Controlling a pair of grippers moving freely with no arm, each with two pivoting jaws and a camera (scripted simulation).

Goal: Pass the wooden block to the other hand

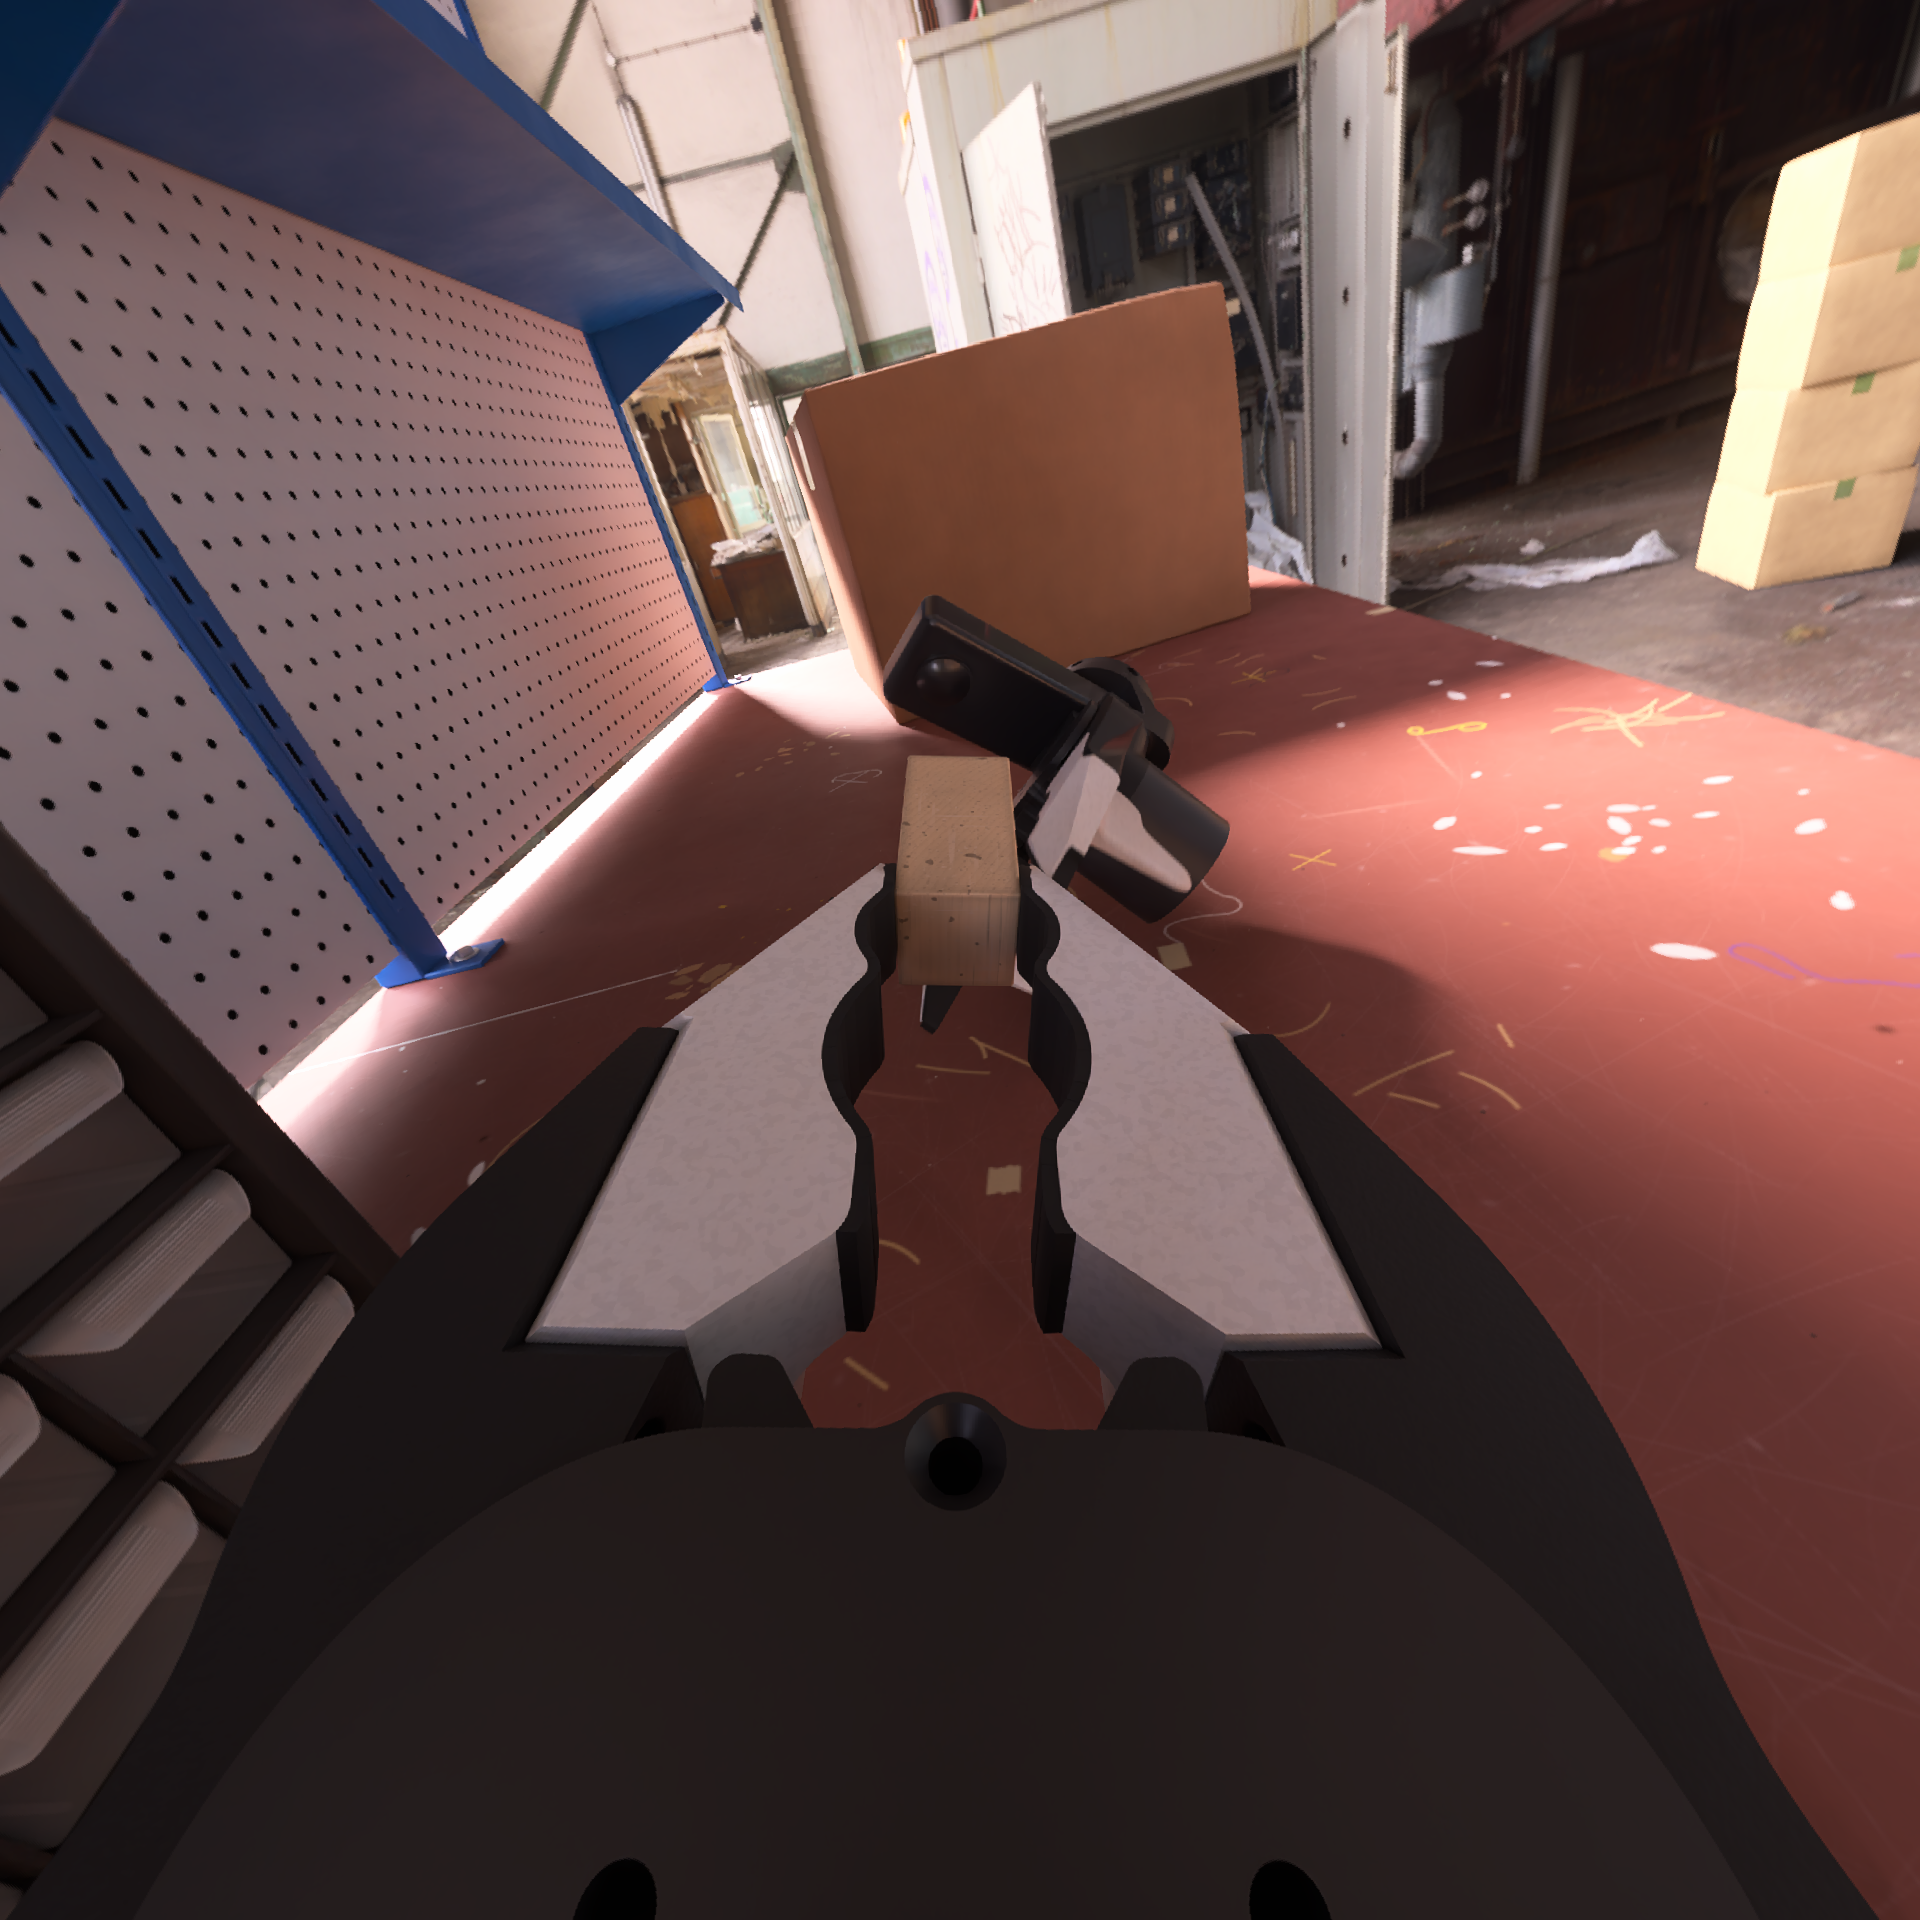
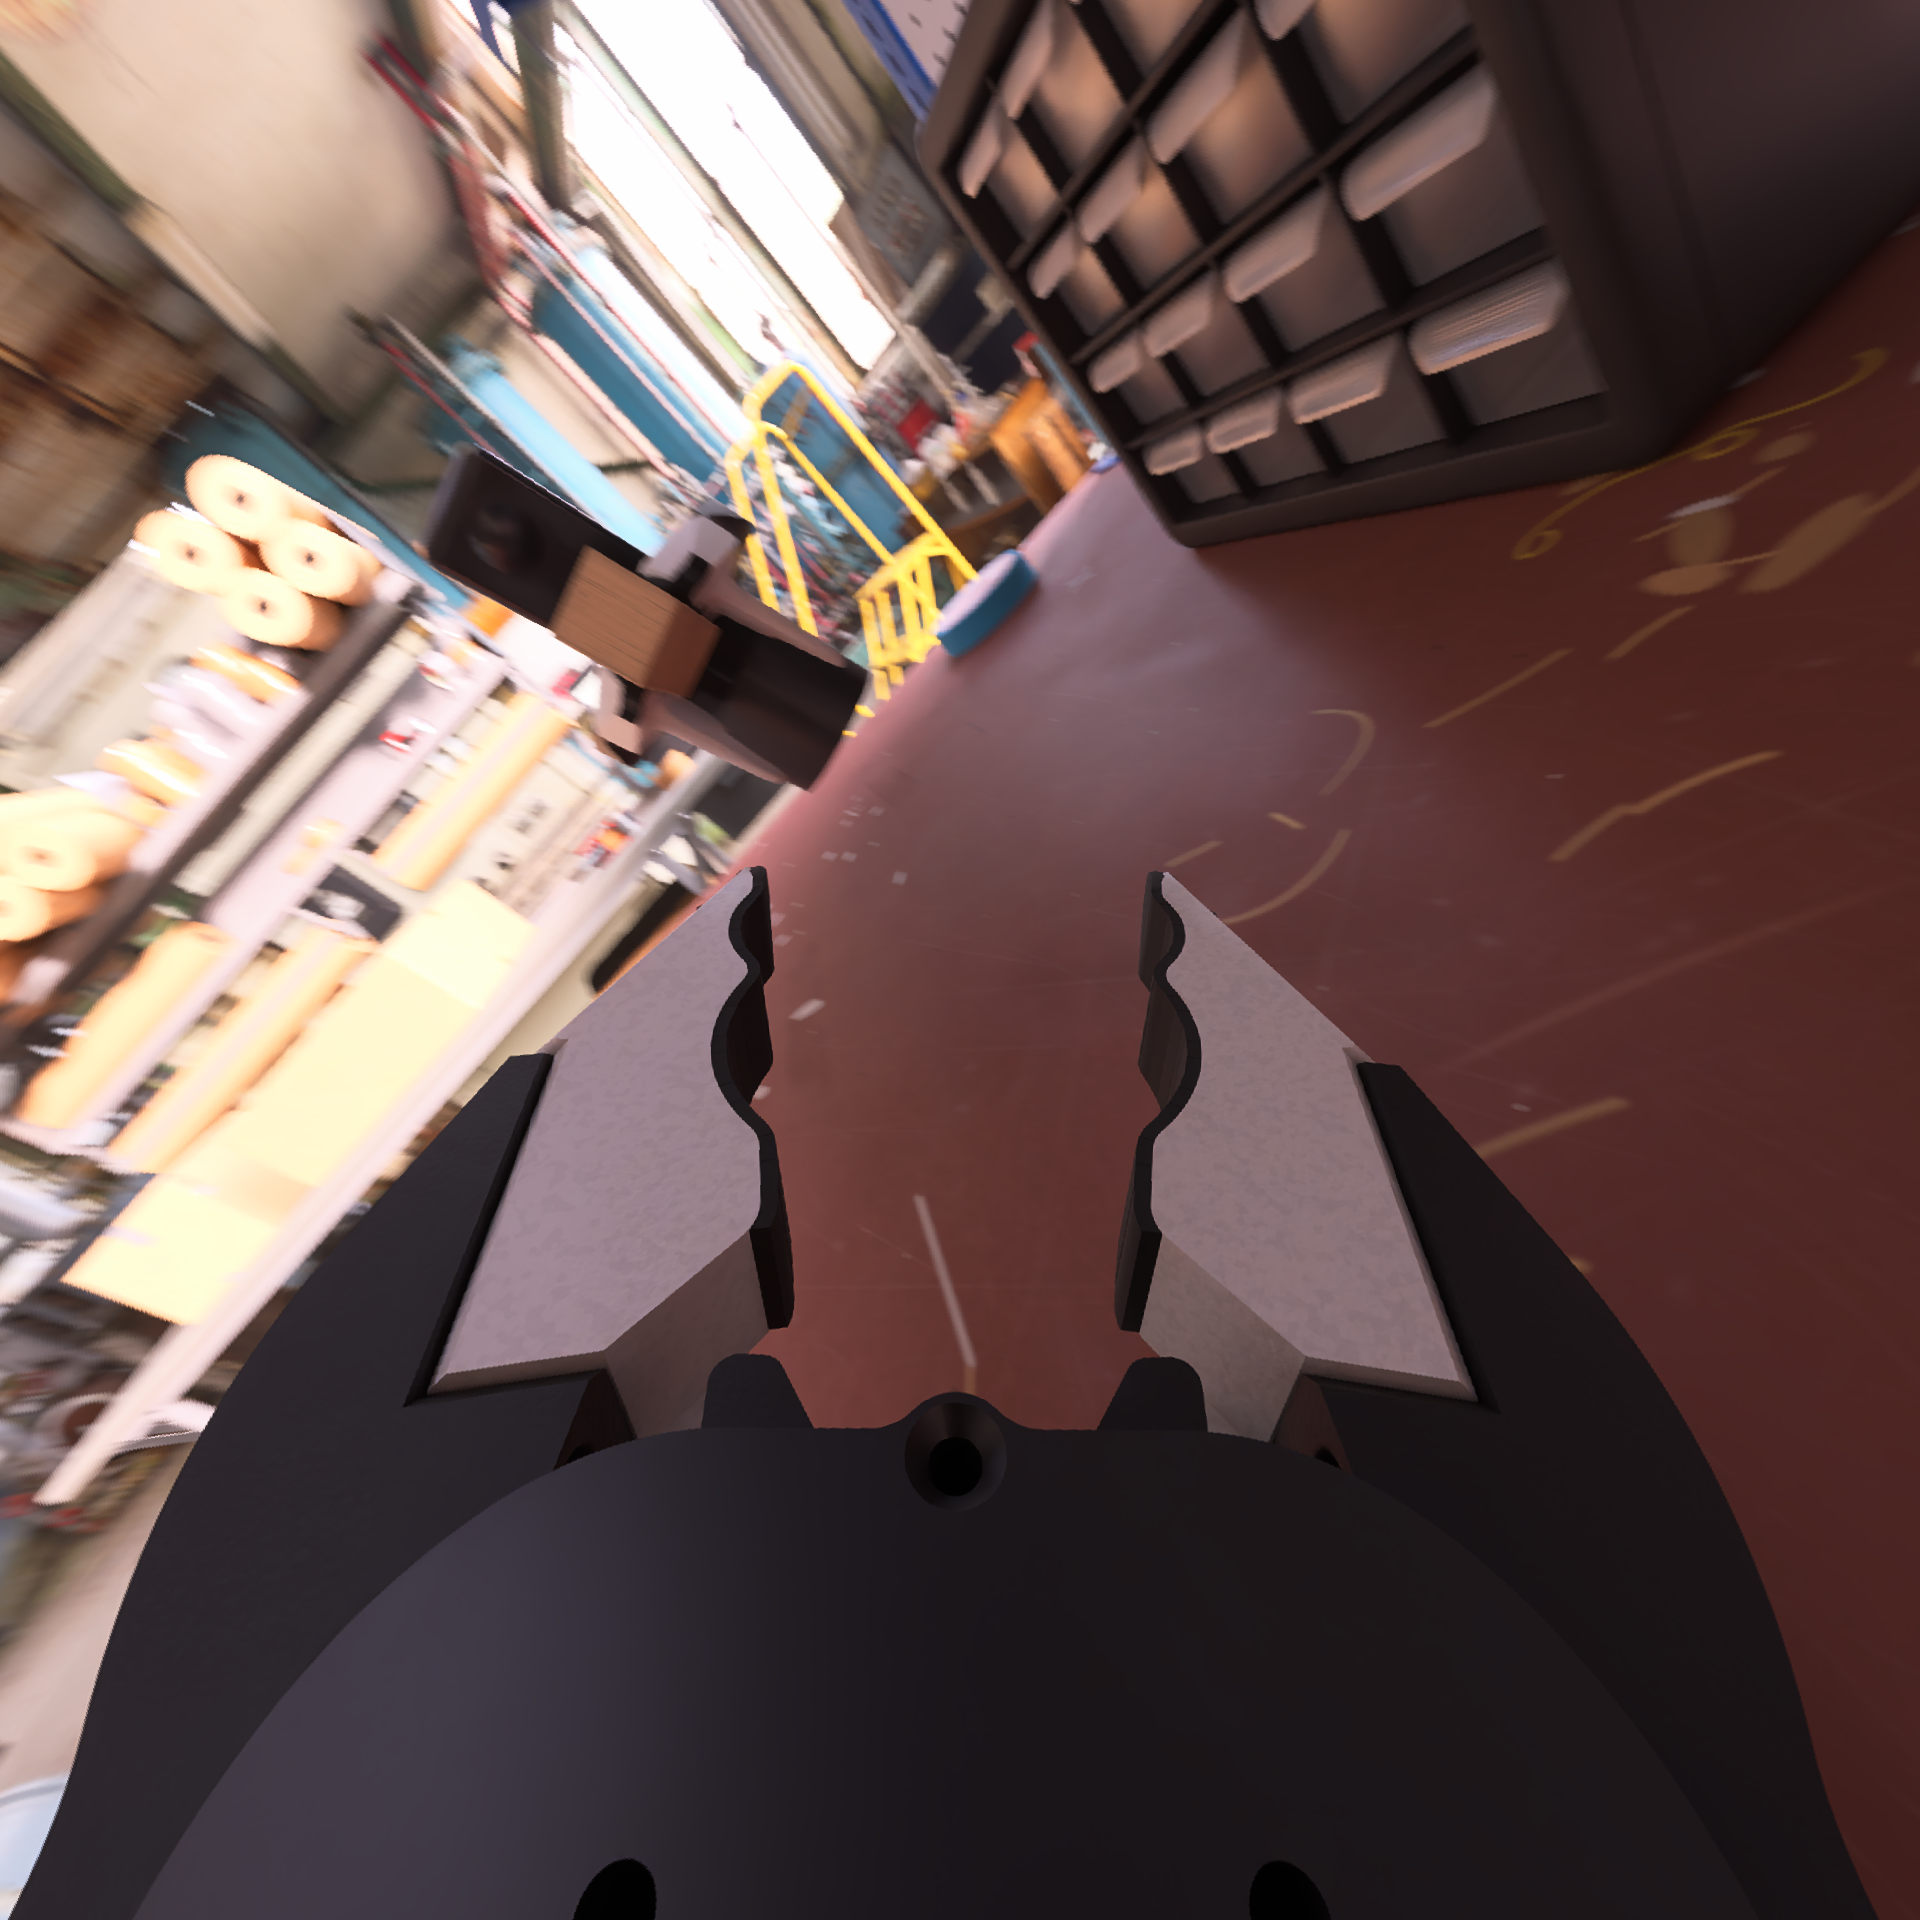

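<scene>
My left gripper point(image 1: 956, 914) is shut on the pale wooden block point(image 1: 956, 873) and holds it above the red-brown tabletop point(image 1: 1455, 1039). The block sticks out past the fingertips. My right gripper point(image 2: 956, 904) is open and empty, with nothing between its fingers. In the left wrist view the right gripper point(image 1: 1049, 758) shows just behind and right of the block, tilted. In the right wrist view the left gripper point(image 2: 717, 665) shows some way ahead at upper left, holding the block point(image 2: 629, 613), well beyond my right fingertips.
A blue-framed pegboard point(image 1: 364, 540) stands on the left and a dark drawer cabinet point(image 2: 1351, 260) beside it. A brown cardboard box point(image 1: 1029, 468) stands at the table's far end. A blue round object point(image 2: 987, 603) lies near the table's edge.
</scene>
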